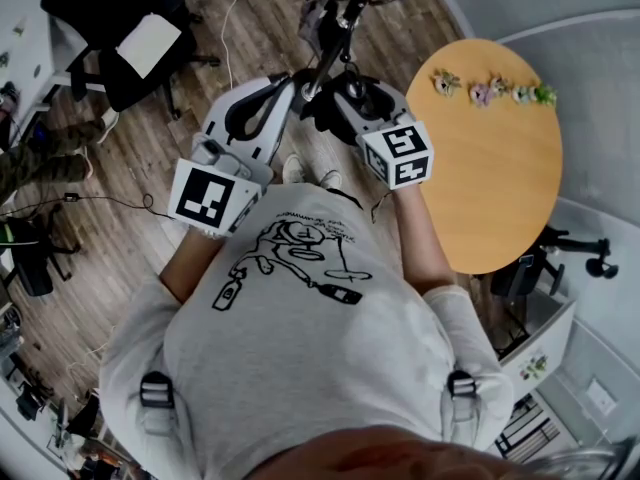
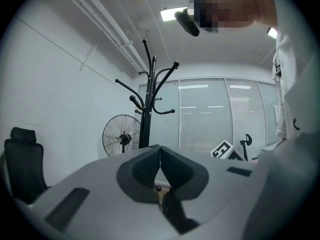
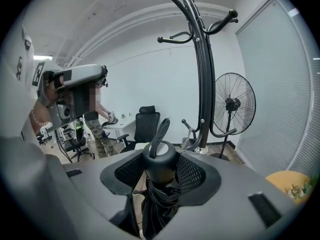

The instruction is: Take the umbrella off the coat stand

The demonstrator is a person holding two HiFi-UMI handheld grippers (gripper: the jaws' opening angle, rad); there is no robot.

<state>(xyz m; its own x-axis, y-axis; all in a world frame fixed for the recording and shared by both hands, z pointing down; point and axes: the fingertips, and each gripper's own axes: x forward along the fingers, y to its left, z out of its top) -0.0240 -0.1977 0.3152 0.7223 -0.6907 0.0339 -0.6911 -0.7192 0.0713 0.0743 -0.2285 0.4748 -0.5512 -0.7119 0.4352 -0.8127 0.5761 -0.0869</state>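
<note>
My right gripper (image 3: pixel 160 160) is shut on the black umbrella (image 3: pixel 159 170). Its jaws clamp the round handle top, the strap loop stands up free above them, and the folded fabric hangs below. The black coat stand (image 3: pixel 203 79) rises just behind and to the right, its hooks apart from the umbrella. My left gripper (image 2: pixel 160 150) is shut with nothing between its pads and faces the coat stand (image 2: pixel 148 104) from farther off. In the head view the left gripper (image 1: pixel 288 86) and the right gripper (image 1: pixel 347 93) flank the stand's pole (image 1: pixel 344 20).
A pedestal fan (image 3: pixel 233 104) stands by the stand's base. A black office chair (image 3: pixel 147 123) and a person at a desk lie beyond. To my right is a round wooden table (image 1: pixel 500 178) bearing small figures. Blinds cover the glass wall (image 2: pixel 220 114).
</note>
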